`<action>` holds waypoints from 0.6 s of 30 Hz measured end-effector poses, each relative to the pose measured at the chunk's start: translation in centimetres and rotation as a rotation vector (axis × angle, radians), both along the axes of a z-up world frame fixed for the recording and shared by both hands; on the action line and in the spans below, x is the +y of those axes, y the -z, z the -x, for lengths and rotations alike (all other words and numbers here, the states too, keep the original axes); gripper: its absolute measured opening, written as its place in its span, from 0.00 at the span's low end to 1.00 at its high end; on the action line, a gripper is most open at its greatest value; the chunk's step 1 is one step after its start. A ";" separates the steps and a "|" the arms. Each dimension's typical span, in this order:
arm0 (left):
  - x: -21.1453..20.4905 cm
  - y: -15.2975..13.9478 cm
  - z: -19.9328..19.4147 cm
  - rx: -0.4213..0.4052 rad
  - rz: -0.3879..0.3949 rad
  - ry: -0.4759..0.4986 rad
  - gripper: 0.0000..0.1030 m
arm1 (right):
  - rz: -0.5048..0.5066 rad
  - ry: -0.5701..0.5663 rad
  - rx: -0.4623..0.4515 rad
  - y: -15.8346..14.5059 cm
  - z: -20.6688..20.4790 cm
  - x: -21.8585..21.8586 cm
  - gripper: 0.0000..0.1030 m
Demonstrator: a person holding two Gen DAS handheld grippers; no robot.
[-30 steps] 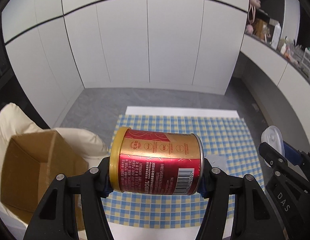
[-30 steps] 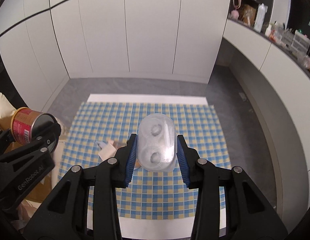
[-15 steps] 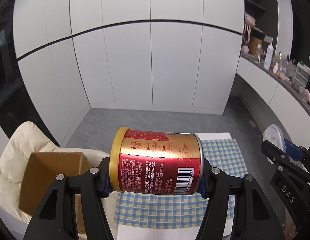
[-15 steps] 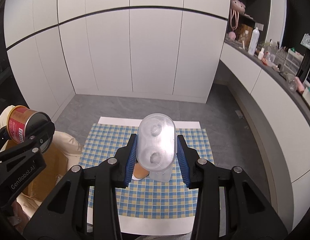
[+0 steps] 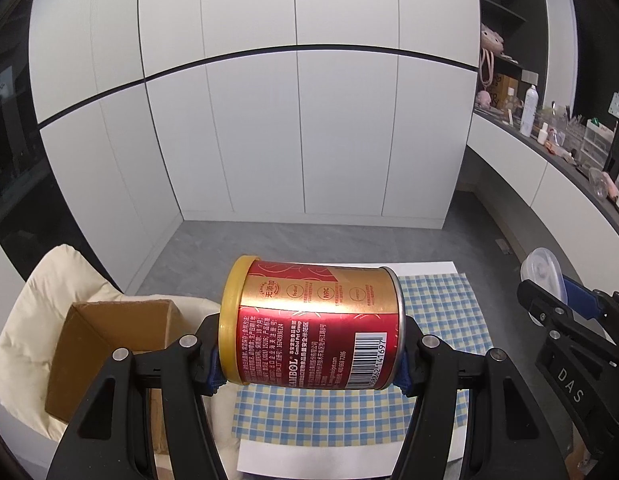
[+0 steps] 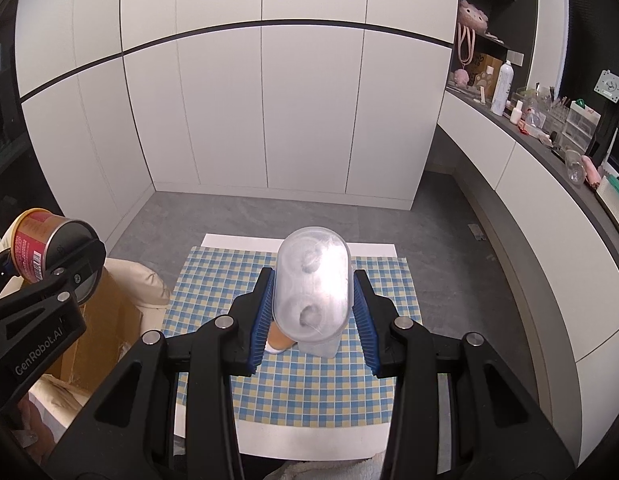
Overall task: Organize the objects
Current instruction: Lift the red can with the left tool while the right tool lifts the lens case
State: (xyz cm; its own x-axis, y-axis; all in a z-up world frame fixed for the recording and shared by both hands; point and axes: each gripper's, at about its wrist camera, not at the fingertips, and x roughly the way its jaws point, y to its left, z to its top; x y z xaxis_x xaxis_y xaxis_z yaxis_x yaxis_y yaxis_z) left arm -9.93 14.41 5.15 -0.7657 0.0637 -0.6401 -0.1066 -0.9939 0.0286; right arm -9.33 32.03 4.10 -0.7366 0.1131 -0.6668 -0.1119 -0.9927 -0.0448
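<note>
My left gripper (image 5: pixel 309 356) is shut on a red and gold can (image 5: pixel 309 322) with a yellow lid, held sideways by its two ends high above the table. The same can (image 6: pixel 41 250) shows at the left edge of the right wrist view. My right gripper (image 6: pixel 313 316) is shut on a clear oval plastic container (image 6: pixel 313 284), its blue pads pressing both long sides. That container (image 5: pixel 543 276) appears at the right of the left wrist view. An open cardboard box (image 5: pixel 105 344) sits on a cream cushion (image 5: pixel 41 308) to the left, below the can.
A blue and yellow checked cloth (image 6: pixel 213 280) covers a white table (image 6: pixel 237 242). Small items (image 6: pixel 279 342), partly hidden behind the container, lie on the cloth. White cabinets stand at the back, and a cluttered dark counter (image 6: pixel 549 136) runs along the right.
Both grippers have risen with their loads, so the table and box look lower and smaller. The grips on the can and the container are unchanged.
</note>
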 end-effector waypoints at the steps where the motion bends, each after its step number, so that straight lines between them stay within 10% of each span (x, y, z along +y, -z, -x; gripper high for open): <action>1: 0.1 0.0 -0.1 0.001 0.001 0.001 0.60 | 0.004 0.003 -0.002 0.2 -0.2 0.1 0.39; 18: -0.6 3.3 -4.5 -0.028 0.031 -0.012 0.60 | 0.012 0.034 -0.040 2.7 -3.8 1.6 0.39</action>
State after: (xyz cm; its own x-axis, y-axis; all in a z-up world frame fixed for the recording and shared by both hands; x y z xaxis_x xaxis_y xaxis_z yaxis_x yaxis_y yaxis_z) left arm -5.40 13.82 1.82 -0.7480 0.0343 -0.6628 -0.0959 -0.9938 0.0568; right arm -5.50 33.67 1.45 -0.7054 0.1300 -0.6968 -0.1444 -0.9888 -0.0383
